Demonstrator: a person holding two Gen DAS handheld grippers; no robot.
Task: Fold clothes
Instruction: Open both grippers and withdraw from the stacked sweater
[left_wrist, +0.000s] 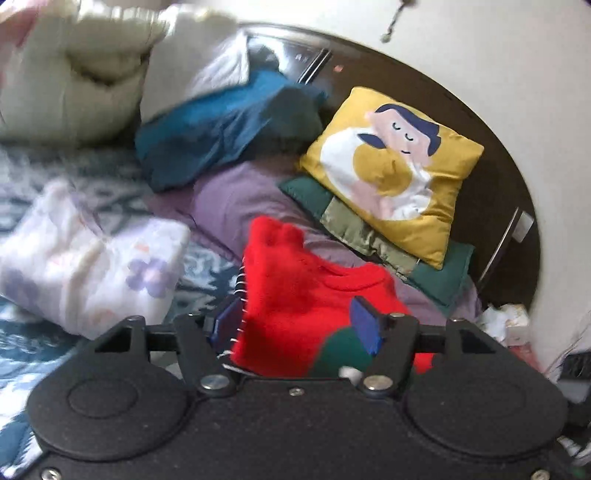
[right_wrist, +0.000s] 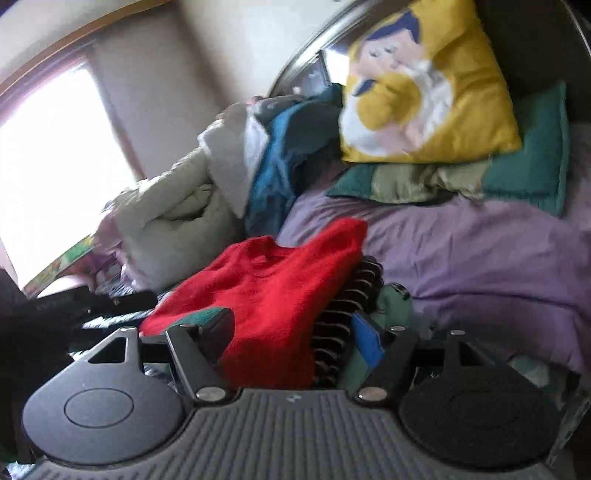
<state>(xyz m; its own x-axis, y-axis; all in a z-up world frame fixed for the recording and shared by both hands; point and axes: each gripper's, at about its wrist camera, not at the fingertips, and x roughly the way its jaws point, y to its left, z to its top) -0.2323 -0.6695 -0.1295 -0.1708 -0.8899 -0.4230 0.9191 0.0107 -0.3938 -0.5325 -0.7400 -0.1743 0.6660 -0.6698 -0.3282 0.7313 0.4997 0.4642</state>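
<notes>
Between both grippers' fingers (left_wrist: 364, 326) bunches the red sweater (left_wrist: 295, 295), lifted above the purple bedding (left_wrist: 229, 199).

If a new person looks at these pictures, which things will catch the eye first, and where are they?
First the bright red sweater, bunched between the fingers of both claws, in the middle foreground of each view. Next the yellow cushion with a cartoon figure, leaning at the head of the bed on a green pillow. Around them lies a purple sheet.
</notes>
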